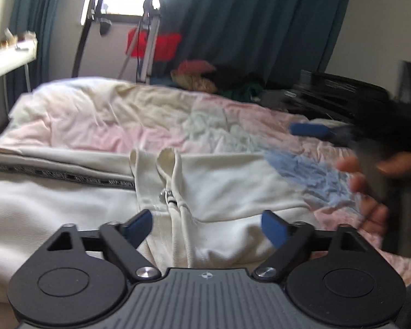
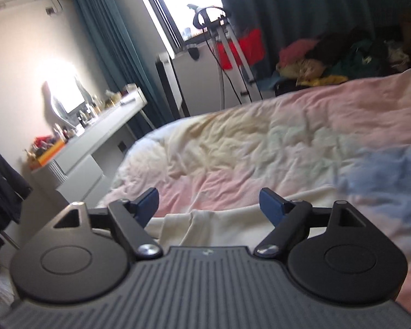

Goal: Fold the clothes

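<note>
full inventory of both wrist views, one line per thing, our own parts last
hoodie: 1, cream white, flat on the bed near the left gripper, zipper and drawstrings facing up
bedspread: 1, pastel pink, yellow and blue, rumpled over the bed
clothes pile: 1, mixed red, yellow, green and dark, beyond the bed by the curtain
curtains: teal, either side of the window
tripod stand: 1, silver, by the window
red bag: 1, behind the stand
desk: 1, white, cluttered, by the wall
left gripper: open, over the hoodie
right gripper: open, holding nothing
right hand: on the gripper handle
</note>
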